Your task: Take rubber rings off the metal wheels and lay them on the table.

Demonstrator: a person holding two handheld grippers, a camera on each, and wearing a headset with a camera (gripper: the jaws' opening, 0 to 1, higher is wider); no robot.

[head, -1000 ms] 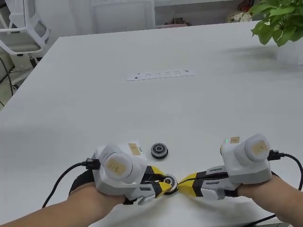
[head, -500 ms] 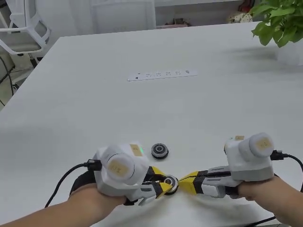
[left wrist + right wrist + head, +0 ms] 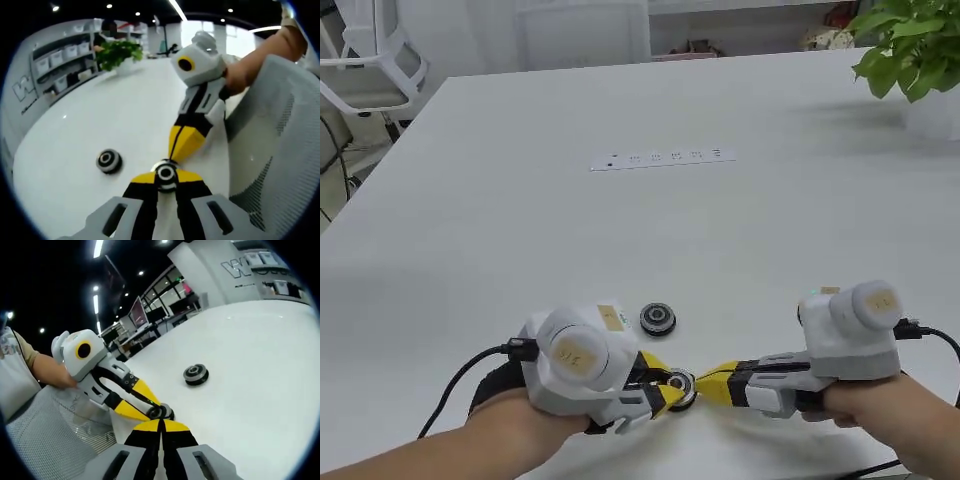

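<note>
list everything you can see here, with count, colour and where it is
held wheel: 1, silver and black, clamped in the left gripper's jaws
loose wheel: 1, black and silver, on the table just beyond the grippers
table: 1, white
socket strip: 1, white, mid table
plant: 1, green, far right corner
chair: 1, white, past the far left corner
left gripper: 1, white, black, yellow tips, shut on the held wheel
right gripper: 1, same colours, jaws together, tips at that wheel

Loose wheel (image 3: 658, 319) on table (image 3: 740, 250), behind gripped wheel (image 3: 678, 386).
</note>
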